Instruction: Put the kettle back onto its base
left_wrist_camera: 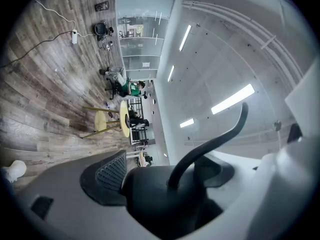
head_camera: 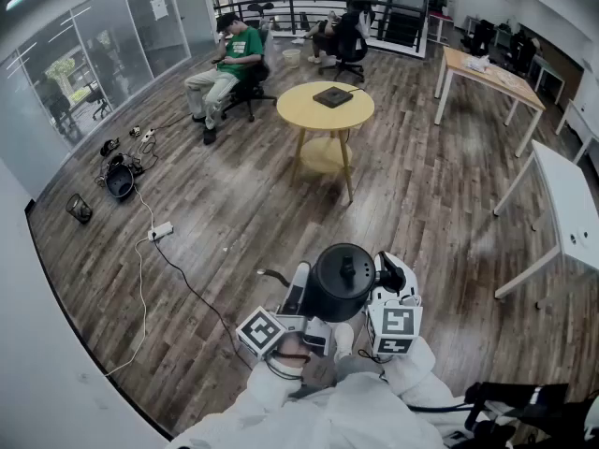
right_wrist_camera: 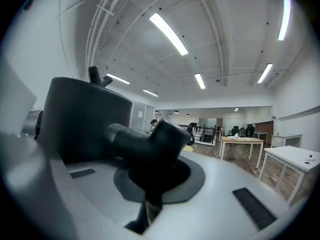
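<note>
Left hand-held gripper (head_camera: 299, 297) is reaching wide round the black kettle (head_camera: 339, 283), its jaws standing far apart and seemingly pressing on the body just below the curved spout (left_wrist_camera: 212, 140). Right hand-held gripper (head_camera: 389, 286) is pinching the kettle's handle (right_wrist_camera: 150, 140) against its dark pad. Between them the kettle is hanging upright in the air, close in front of the person and over the wooden floor (head_camera: 234, 204), touching no surface.

I am judging the carrying step to be in hand: a flat black square, probably the base (head_camera: 332, 96), is lying on the round yellow desk (head_camera: 299, 118) well ahead. Next, the kettle is needing to travel to that desk, kept level, and then come down centred on the base before either grip is loosening.

No brand or label is showing on the kettle. The cubes (head_camera: 261, 332) are bearing only black-and-white square markers, no words.
</note>
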A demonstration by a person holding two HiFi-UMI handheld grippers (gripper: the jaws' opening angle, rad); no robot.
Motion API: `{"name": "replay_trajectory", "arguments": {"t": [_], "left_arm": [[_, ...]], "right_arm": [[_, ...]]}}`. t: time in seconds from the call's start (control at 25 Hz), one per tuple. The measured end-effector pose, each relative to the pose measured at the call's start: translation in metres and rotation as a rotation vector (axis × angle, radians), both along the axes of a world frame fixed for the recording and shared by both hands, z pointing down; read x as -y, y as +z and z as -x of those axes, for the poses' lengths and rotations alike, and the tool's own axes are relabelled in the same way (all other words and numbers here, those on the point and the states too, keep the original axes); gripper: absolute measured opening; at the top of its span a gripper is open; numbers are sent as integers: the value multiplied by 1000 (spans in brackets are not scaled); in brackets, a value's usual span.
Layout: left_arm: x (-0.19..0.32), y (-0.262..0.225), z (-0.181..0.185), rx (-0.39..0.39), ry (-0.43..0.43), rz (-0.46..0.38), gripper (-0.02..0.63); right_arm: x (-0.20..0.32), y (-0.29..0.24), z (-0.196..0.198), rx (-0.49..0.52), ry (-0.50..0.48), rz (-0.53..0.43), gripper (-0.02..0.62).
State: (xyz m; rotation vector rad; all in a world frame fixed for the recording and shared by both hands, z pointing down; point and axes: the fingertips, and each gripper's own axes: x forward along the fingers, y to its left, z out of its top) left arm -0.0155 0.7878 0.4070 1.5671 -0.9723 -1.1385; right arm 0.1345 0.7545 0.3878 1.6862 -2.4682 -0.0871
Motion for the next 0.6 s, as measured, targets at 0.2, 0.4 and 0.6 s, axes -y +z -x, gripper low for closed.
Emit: {"name": "replay_trajectory", "arguments": {"t": [0.2,0.4,0.6], "left_arm": [[30,8,-1,38,2,10,416],[77,5,-8,21,-7,11,416],[136,1,-12,32,-18,5,416]], "right_arm": [[30,7,-3,14,3,9,11],[79,8,-9,18,-6,10,11],[139,5,-13,24,-14,6,11]]}}
